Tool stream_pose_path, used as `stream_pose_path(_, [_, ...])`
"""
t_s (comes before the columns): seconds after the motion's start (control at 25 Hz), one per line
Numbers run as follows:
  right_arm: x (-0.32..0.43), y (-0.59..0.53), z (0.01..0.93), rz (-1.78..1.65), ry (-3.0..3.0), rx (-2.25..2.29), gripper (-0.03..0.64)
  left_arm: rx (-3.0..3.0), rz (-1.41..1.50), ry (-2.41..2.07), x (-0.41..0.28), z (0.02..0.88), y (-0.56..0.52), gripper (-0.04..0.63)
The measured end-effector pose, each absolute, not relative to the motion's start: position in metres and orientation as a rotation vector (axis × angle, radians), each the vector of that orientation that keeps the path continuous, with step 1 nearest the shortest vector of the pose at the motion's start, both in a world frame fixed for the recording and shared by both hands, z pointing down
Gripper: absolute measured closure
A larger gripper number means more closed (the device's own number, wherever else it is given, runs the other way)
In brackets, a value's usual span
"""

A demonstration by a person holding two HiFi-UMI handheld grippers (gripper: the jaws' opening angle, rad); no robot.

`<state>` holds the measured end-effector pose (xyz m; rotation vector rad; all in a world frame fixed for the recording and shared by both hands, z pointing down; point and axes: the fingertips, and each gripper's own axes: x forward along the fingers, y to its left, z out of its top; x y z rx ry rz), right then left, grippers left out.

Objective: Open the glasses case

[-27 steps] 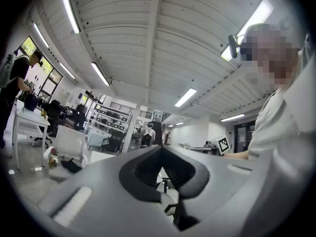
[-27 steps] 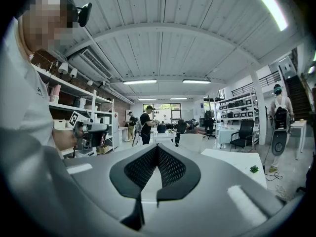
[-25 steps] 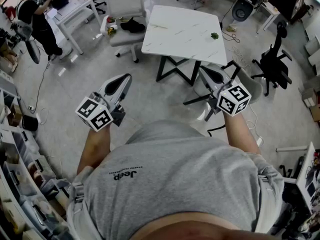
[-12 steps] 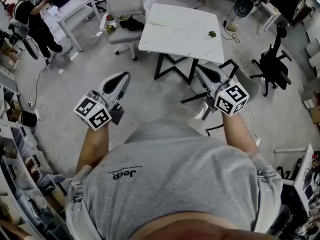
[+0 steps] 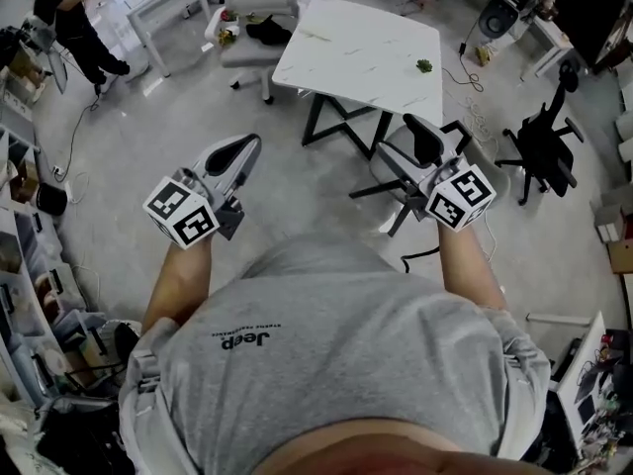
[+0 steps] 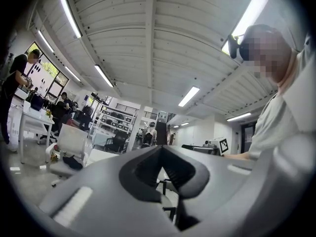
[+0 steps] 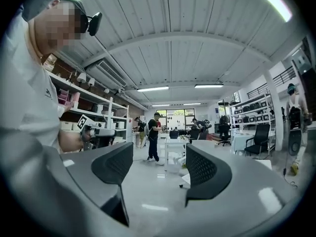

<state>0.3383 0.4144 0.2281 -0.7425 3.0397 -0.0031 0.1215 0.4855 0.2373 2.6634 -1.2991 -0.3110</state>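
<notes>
The left gripper (image 6: 162, 149) has its jaws together, nothing between them. The right gripper (image 7: 158, 169) jaws have just been opening and stand apart, empty. A white counter (image 5: 356, 57) lies well ahead of both.

I'm seeing a white, faintly veined table (image 5: 356, 57) at upper centre, a grey shirt (image 5: 336, 364) below, the left gripper (image 5: 245, 148) and right gripper (image 5: 433, 132) wearing black-and-white squares.
</notes>
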Motion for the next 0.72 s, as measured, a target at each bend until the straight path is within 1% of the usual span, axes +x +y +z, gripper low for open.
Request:
stream_pose_path(0.12, [0.347,0.411,0.232,-0.020,3.033,-0.737,0.289,2.648,-0.279,-1.313,0.132,0.240,0.487,0.543])
stream_pose_path(0.28, [0.348,0.403,0.236,-0.043,3.030,-0.734,0.284,2.632,-0.254,-1.327,0.133,0.241,0.485,0.545])
stream_pose_path(0.52, [0.333,0.381,0.245,-0.078,3.034,-0.771,0.284,2.630,-0.276,-1.305,0.114,0.243,0.463,0.543])
stream_pose_path(0.72, [0.295,0.345,0.254,-0.069,3.055,-0.839,0.284,2.648,-0.306,-1.221,0.076,0.254,0.418,0.544])
